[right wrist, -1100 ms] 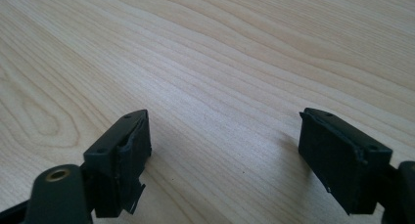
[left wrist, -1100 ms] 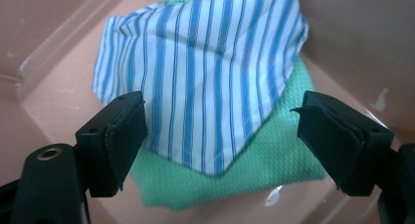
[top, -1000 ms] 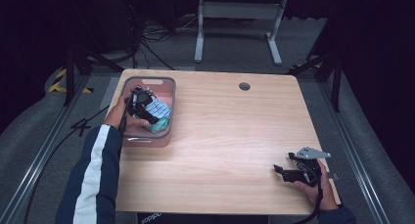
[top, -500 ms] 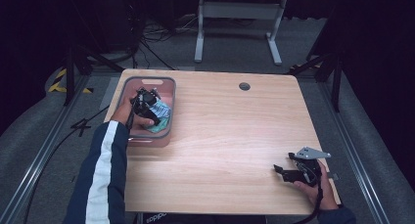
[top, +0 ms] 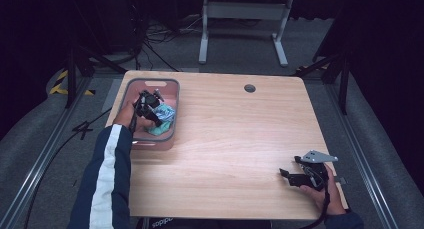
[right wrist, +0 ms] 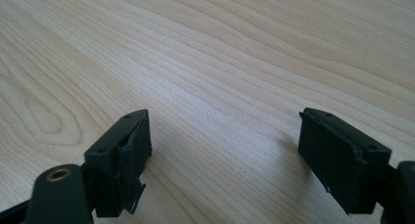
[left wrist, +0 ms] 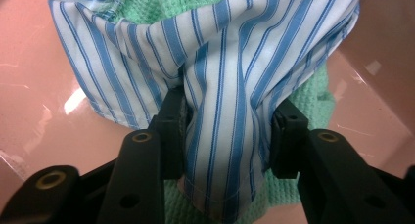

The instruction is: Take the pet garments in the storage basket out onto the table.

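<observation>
Striped cloth (left wrist: 230,87) pinched by left gripper (left wrist: 227,131) closing, bin (top: 170,86) overhead, right gripper (right wrist: 222,150) agape.

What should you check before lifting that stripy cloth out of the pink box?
1. Left hand-held gripper pinches the blue-and-white striped cloth: ok; its jaws have just been closing.
2. Green knitted cloth stays free of the grip: cannot tell.
3. Pink plastic bin sits fully on the light wooden table: ok.
4. Right hand-held gripper open, nothing between its jaws: ok.
5. Bare tabletop beside the bin: ok.
</observation>
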Tool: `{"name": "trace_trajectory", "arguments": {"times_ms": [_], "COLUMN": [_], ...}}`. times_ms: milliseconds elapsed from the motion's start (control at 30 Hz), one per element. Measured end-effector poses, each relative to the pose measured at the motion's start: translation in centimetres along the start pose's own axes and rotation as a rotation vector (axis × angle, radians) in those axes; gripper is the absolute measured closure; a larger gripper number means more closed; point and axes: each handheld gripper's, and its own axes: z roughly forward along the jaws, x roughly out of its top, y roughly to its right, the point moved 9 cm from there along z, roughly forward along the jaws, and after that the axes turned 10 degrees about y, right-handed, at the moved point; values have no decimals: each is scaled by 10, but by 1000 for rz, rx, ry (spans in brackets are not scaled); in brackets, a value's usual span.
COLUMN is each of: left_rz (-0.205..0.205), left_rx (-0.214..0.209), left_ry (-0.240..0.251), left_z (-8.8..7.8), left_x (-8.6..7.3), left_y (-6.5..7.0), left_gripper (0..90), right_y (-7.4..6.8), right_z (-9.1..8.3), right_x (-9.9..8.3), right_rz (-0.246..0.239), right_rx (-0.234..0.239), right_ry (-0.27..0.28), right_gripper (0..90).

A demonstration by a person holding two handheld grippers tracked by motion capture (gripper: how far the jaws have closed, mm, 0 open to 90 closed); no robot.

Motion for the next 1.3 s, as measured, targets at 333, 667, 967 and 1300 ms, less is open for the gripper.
{"name": "trace_trajectory", "arguments": {"times_ms": [333, 667, 967, 1300], "left_rz": [18, 22, 7, 4], "left_rx": [64, 68, 104, 126], "left_ry": [41, 118, 195, 262], "left_z": [-11, -34, -64, -86], "left_x": [2, 5, 9, 15], "left_y": [-1, 1, -3, 3], "left_gripper": [671, 681, 682, 681], "right_y": [0, 0, 0, -1], "right_z": [0, 0, 0, 0], "right_x": [0, 0, 0, 0], "right_rz": [0, -3, -2, 2], "right_rx": [1, 0, 1, 0], "right_ry": [0, 1, 1, 1], "right_gripper": [205, 207, 207, 207]}}
